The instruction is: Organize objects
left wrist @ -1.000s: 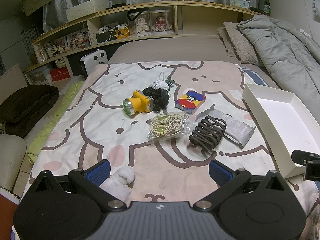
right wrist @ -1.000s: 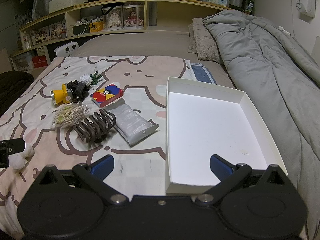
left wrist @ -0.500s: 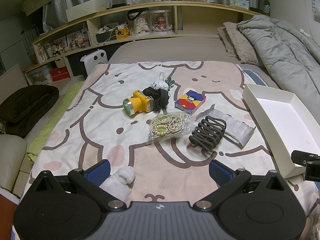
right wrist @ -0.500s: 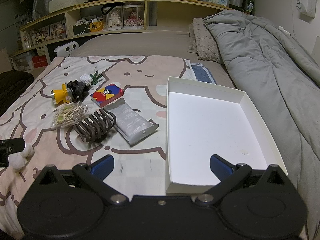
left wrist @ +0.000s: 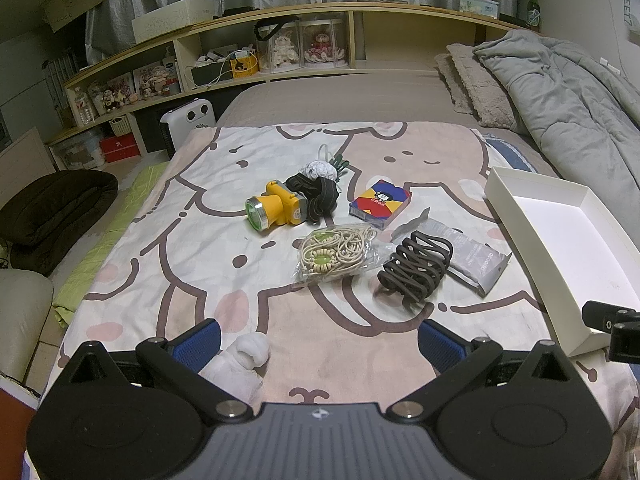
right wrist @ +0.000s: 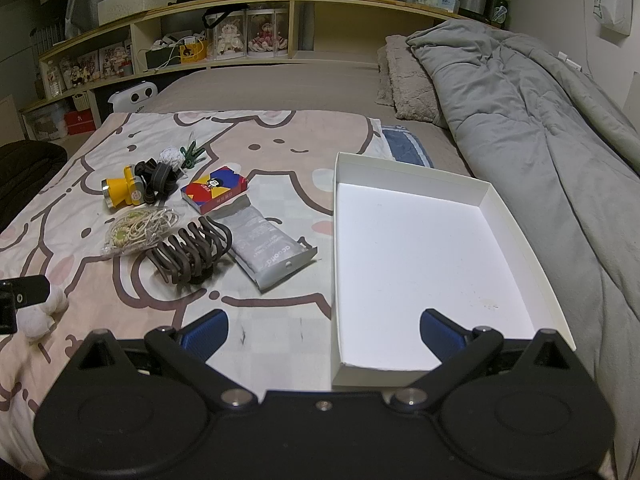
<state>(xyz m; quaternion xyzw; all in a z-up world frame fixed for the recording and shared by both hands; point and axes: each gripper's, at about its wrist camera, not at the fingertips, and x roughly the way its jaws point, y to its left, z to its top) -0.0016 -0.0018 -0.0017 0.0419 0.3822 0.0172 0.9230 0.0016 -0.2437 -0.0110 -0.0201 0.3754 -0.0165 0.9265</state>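
- Fingers of the left gripper [left wrist: 318, 344] stand wide apart and hold nothing; a white cloth bundle [left wrist: 244, 360] lies just beside the left pad. The right gripper [right wrist: 322, 332] is likewise spread and empty, poised over the near end of the white tray [right wrist: 336, 280].
- Objects to be sorted lie clustered on the blanket [left wrist: 192, 248], left of the tray: yellow headlamp [left wrist: 276, 210], bagged cord [left wrist: 336, 250], brown claw clip [left wrist: 416, 270], card box [left wrist: 380, 202], grey pouch [right wrist: 268, 248].
- Step in hand, as judged: choosing a first item for the tray, which holds nothing yet.
- Recommended approach: take the claw clip or pouch, nearest the tray; close across the narrow axis; lift clear of the tray wall before releasing.
- Caution: the clip rests partly on the pouch, so one may drag the other.
- Surface: soft, printed bedding; objects can sink or tilt under pressure.
- Room: shelving [left wrist: 280, 52] with dolls behind, grey duvet [right wrist: 540, 120] at right.
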